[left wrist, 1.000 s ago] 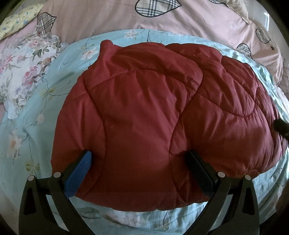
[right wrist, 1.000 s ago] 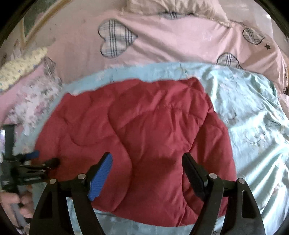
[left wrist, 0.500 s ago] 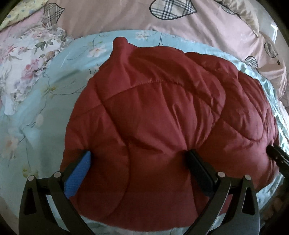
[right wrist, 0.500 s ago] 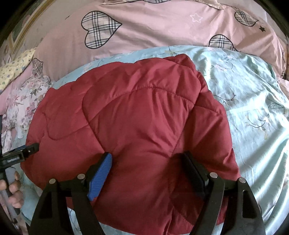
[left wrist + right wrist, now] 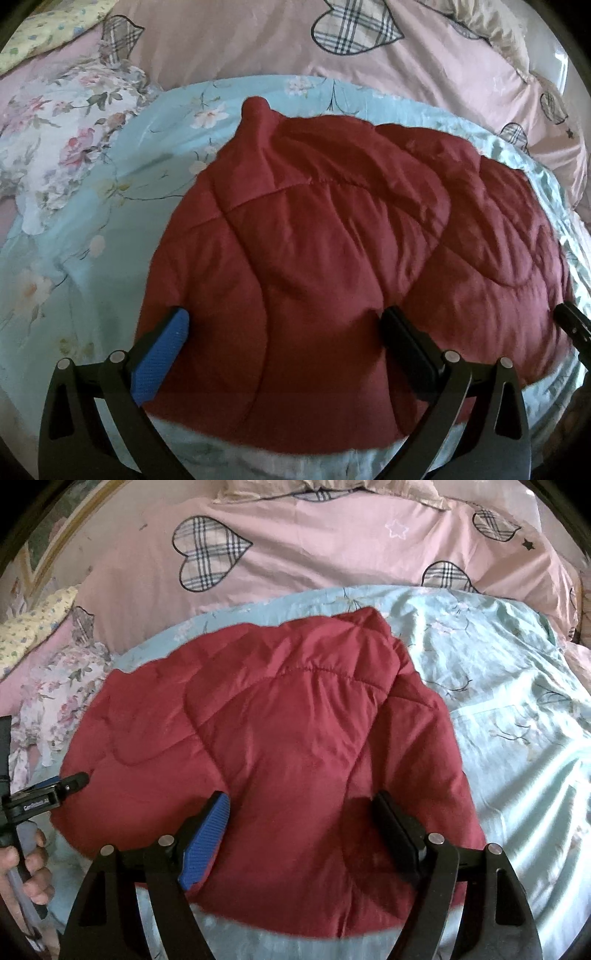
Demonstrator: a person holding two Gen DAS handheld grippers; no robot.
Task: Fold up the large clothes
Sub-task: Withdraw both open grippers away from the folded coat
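A dark red quilted puffer jacket [image 5: 332, 258] lies folded into a rounded bundle on the light blue floral bedspread [image 5: 92, 229]. It fills the middle of the right wrist view [image 5: 277, 757] too. My left gripper [image 5: 284, 328] is open and empty, its fingers hovering over the jacket's near edge. My right gripper [image 5: 301, 812] is open and empty over the jacket's near right part. The left gripper also shows at the left edge of the right wrist view [image 5: 70, 781], by the jacket's left side.
A pink quilt with plaid hearts [image 5: 314, 542] lies across the back of the bed. A floral pillow [image 5: 55, 155] sits at the left. The blue bedspread [image 5: 517, 720] extends to the right of the jacket.
Both grippers drew back a little from the jacket and stayed open. The jacket bundle has not changed shape.
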